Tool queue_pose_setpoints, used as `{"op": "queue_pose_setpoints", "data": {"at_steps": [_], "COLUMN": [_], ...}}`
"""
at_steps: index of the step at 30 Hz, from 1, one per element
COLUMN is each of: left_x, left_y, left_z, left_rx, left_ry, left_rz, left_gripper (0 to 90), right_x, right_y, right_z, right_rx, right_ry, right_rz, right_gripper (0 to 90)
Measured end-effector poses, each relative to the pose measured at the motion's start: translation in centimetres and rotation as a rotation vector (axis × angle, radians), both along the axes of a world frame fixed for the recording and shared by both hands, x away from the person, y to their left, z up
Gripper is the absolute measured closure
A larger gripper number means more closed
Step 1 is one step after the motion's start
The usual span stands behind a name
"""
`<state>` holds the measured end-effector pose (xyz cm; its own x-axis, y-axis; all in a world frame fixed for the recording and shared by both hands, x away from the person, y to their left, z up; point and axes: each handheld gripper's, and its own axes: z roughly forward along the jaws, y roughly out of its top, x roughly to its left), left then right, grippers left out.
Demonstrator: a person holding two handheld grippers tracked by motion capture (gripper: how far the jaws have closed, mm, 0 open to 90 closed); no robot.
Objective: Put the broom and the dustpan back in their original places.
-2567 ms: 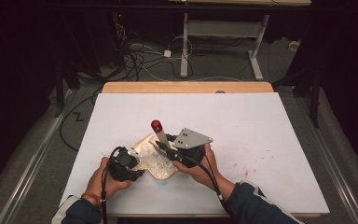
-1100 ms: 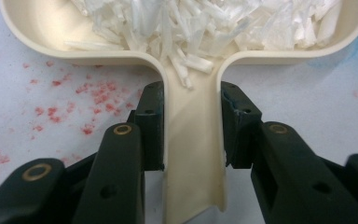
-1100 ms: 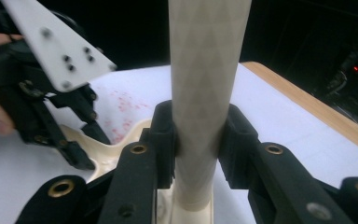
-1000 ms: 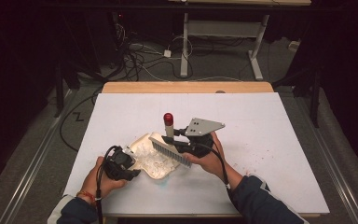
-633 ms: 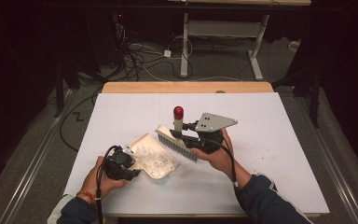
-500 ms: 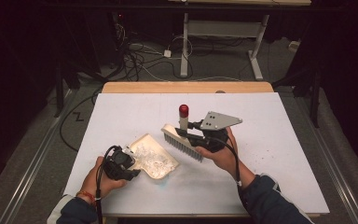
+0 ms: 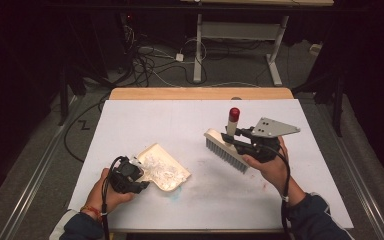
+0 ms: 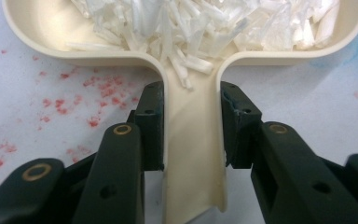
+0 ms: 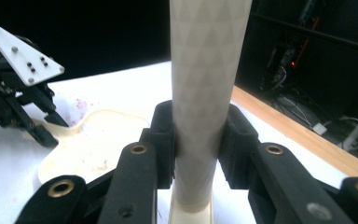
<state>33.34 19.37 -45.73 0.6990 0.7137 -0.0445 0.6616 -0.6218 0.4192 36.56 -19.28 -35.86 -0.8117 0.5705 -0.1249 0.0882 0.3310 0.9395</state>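
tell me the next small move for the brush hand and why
Probably set the brush down on the table, clear of the dustpan. The right claw holds it by the handle, lifted off to the side, while the white scraps already lie in the dustpan, which the left claw grips.

A cream dustpan [image 7: 166,168] is lying flat on the white table's near left part, holding a heap of white shreds [image 7: 159,164], its handle pointing toward the person. A cream hand brush [image 7: 226,148] with grey bristles is hanging above the table to its right, well apart, its red-tipped handle standing upright.
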Motion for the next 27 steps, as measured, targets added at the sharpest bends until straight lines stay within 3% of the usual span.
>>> {"op": "queue_pose_setpoints", "data": {"at_steps": [17, 27], "left_x": [0.1, 0.5], "left_y": [1.7, 3.6], "left_z": [0.3, 0.3], "left_rx": [-0.015, -0.039], "left_ry": [-0.017, -0.033], "left_rz": [0.068, 0.169], "left_gripper": [63.1, 63.1], "right_x": [-3.0, -5.4], "right_y": [-8.3, -11.5], "right_z": [0.6, -0.5], "right_rx": [-0.011, -0.023], "right_ry": [0.046, 0.162], "right_rz": [-0.078, 0.004], "right_gripper": [71.0, 71.0]}}
